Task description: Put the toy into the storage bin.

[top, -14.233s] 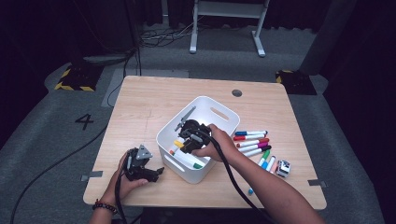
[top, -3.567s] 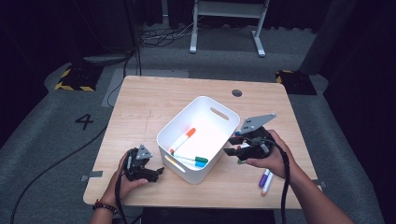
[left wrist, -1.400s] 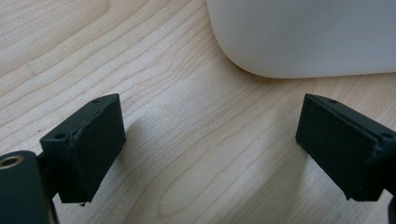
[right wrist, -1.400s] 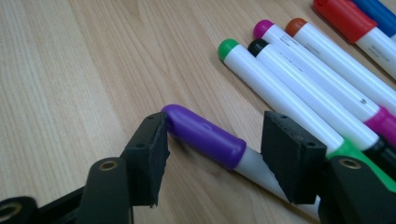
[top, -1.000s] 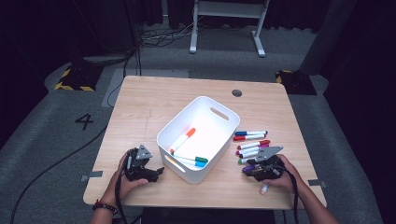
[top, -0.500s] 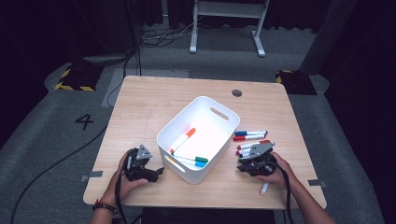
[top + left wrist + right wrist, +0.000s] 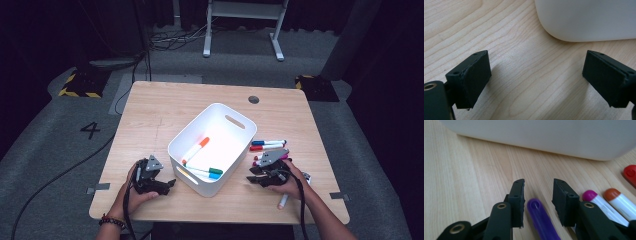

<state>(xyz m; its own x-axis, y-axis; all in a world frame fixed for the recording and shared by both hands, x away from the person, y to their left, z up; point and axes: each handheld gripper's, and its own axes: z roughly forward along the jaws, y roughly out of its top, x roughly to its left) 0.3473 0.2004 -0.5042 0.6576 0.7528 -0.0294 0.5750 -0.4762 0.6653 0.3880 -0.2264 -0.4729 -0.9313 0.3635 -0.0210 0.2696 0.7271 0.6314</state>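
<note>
My right gripper [image 7: 537,202] rests on the wooden bench [image 7: 165,105], fingers [image 7: 517,200] narrow and just reopening beside a purple marker [image 7: 541,220], not pressing it. My left gripper [image 7: 167,184] sits wide, empty. Since a second ago, the right hand has shifted toward the white bin [image 7: 200,182]. Beyond lies grey floor [image 7: 50,150]; the marker's tail is cut off.
</note>
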